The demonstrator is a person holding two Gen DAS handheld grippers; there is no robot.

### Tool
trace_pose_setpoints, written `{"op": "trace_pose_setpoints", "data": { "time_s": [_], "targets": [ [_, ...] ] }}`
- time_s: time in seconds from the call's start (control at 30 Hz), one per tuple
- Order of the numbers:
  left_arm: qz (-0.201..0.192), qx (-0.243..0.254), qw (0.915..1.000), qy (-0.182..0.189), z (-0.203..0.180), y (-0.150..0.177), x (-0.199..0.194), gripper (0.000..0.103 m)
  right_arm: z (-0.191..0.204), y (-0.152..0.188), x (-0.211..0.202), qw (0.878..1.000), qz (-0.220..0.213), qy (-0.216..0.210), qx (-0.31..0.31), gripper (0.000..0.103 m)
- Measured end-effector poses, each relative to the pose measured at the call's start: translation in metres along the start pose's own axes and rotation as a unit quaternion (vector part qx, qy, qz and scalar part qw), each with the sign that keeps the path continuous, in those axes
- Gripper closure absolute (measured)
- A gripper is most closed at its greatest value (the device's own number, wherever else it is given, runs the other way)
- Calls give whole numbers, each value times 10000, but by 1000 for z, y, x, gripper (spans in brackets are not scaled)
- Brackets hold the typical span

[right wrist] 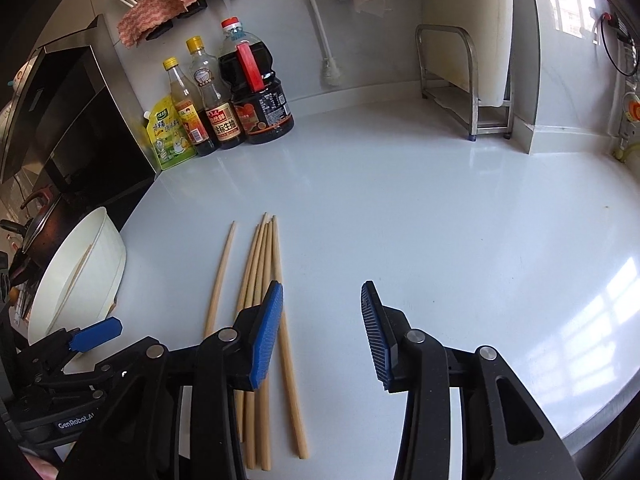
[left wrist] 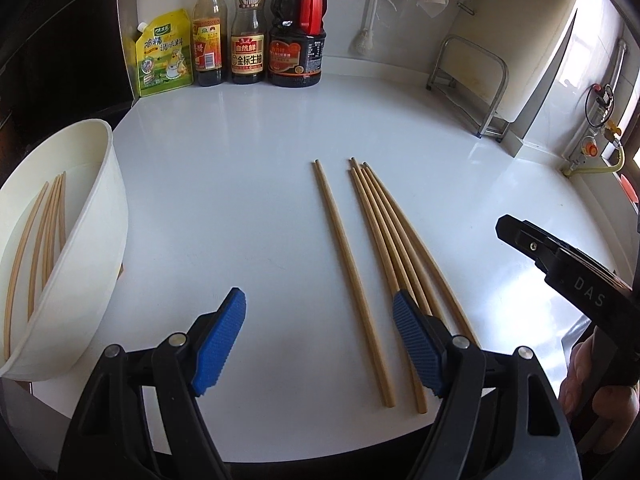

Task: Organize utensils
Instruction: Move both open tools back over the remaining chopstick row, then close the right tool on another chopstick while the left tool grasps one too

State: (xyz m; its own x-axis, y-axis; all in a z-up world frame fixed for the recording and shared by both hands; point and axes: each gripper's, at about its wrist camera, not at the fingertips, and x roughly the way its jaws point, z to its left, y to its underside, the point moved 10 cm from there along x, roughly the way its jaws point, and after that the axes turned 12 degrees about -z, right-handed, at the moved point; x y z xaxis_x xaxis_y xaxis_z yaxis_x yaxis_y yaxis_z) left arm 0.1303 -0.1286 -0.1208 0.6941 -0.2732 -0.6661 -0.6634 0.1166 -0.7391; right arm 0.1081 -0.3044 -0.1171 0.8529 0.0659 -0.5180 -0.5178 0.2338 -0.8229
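Tan chopsticks (left wrist: pixel 352 276) on a glossy white counter (left wrist: pixel 240 184) — white bowl (left wrist: pixel 96 248), blue ribbed tool pads (left wrist: pixel 218 344).

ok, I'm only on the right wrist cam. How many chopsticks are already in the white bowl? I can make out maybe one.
Observer: About five chopsticks lie inside the white bowl.
Operator: Left jaws? I see just one blue pad.
Observer: The left gripper is open, with nothing held.
Operator: What's it lined up on?
Observer: In the left wrist view the lone chopstick lies on the counter between its jaws, not gripped.
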Motion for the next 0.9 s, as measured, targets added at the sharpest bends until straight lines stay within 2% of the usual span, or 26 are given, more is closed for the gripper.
{"op": "trace_pose_setpoints", "data": {
  "time_s": [0.27, 0.4, 0.9],
  "targets": [
    [119, -106, 9998, -106, 5, 5, 18, 28, 9, 24, 19, 9984, 414, -97, -384, 64],
    [95, -62, 9997, -223, 8, 3, 25, 28, 17, 35, 30, 9955, 605, 31, -730, 64],
    [128, -134, 9992, -357, 10, -2, 44, 28, 28, 49, 46, 9889, 916, 12, -1169, 64]
  ]
}}
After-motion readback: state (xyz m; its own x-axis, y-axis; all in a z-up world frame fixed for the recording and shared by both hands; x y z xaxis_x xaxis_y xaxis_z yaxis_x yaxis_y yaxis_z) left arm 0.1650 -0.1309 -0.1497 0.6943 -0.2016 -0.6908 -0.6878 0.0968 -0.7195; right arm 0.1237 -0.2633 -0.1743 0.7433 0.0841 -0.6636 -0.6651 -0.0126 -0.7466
